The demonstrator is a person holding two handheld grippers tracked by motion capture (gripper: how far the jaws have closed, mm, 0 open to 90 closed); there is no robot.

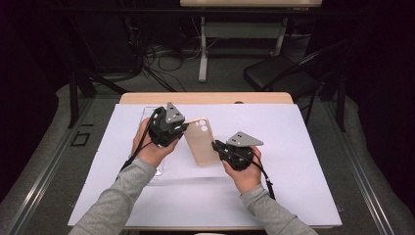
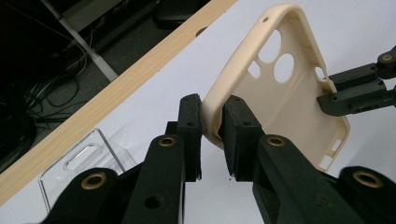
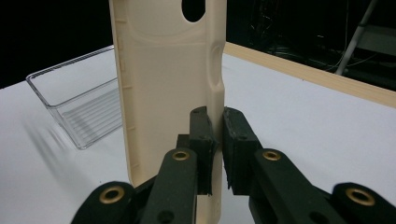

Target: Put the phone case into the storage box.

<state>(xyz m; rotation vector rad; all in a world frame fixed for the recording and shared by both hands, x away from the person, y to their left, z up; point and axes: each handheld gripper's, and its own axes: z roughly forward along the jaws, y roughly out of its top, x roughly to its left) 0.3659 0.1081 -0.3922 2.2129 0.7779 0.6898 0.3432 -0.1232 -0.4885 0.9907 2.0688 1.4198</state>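
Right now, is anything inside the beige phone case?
No phone: the beige phone case is an empty shell, its inner face bare, held at opposite edges by the left gripper and right gripper. Its lower end is hidden behind the jaws.

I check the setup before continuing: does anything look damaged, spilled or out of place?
Nothing stands out. The beige case looks whole, held off the table by its side edges in the left gripper and right gripper. The clear tray sits upright.
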